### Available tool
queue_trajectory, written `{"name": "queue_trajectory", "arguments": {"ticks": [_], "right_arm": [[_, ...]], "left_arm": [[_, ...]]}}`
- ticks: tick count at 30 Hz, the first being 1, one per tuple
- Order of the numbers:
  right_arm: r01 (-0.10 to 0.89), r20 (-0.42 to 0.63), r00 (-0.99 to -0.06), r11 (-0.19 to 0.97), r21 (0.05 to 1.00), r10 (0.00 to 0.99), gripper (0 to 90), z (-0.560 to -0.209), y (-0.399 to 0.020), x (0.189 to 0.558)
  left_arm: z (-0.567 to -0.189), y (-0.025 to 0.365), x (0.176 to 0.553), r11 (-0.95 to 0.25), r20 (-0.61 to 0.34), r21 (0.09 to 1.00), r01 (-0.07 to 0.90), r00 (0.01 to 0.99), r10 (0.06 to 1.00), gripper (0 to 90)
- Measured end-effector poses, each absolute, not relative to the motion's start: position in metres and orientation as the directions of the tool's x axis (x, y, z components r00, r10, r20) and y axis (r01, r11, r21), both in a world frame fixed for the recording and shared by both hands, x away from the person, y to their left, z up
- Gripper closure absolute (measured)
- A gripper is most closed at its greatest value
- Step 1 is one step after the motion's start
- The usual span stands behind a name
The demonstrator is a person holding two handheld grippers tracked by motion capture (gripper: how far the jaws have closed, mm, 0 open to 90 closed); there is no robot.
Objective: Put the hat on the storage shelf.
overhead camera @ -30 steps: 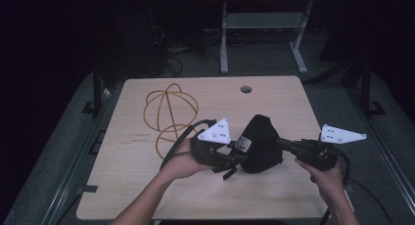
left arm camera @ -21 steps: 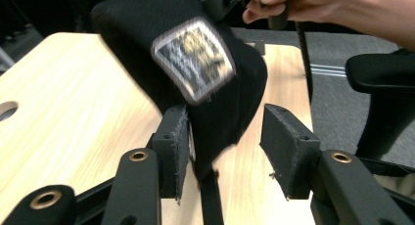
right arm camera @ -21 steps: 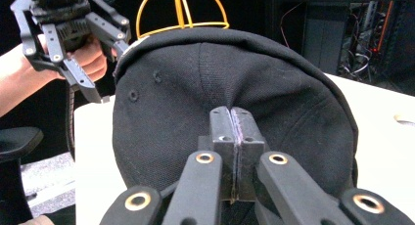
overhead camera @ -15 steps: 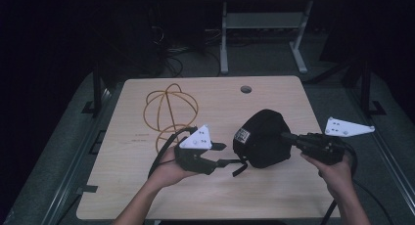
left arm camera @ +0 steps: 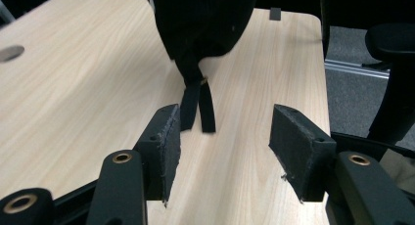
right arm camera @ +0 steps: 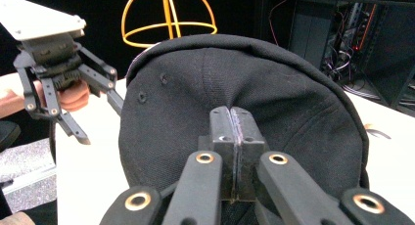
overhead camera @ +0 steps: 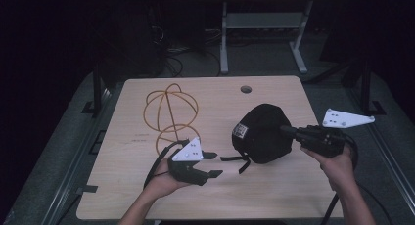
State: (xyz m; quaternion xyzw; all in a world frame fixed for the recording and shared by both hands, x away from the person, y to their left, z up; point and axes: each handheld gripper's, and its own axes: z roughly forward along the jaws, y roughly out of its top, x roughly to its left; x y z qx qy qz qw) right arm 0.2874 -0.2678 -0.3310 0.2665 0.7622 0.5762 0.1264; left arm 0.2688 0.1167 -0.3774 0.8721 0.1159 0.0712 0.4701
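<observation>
Two hand-held grippers, one cap [overhead camera: 262, 132]. Right hand-held gripper [overhead camera: 288, 131] pinched shut on cap fabric, cap held above tabletop [overhead camera: 215, 95]. Left hand-held gripper [overhead camera: 211, 164] jaws just opening, nothing between; cap strap [left arm camera: 198, 105] hangs straight ahead, slightly toward one jaw, nearest this hand.

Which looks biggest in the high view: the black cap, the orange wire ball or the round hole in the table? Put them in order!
1. Black cap, about level with the orange wire ball; too close to rank.
2. Round hole, clearly smallest.
</observation>
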Motion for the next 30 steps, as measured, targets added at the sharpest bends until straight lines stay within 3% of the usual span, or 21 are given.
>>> {"name": "queue_trajectory", "arguments": {"ticks": [5, 13, 30], "right_arm": [[0.259, 0.106, -0.826, 0.207, 0.943, 0.553, 89.6, -0.323, -0.264, 0.291], [0.247, 0.085, -0.833, 0.23, 0.942, 0.546, 89.6, -0.304, -0.255, 0.298], [0.179, 0.022, -0.868, 0.272, 0.945, 0.496, 89.6, -0.247, -0.219, 0.311]], "left_arm": [[-0.387, 0.12, 0.269, -0.525, -0.039, 0.832, 0.18, 0.962, 0.269, 41.2], [-0.4, 0.121, 0.266, -0.552, -0.005, 0.817, 0.166, 0.96, 0.281, 36.8], [-0.409, 0.12, 0.26, -0.566, 0.01, 0.811, 0.152, 0.962, 0.272, 36.1]]}}
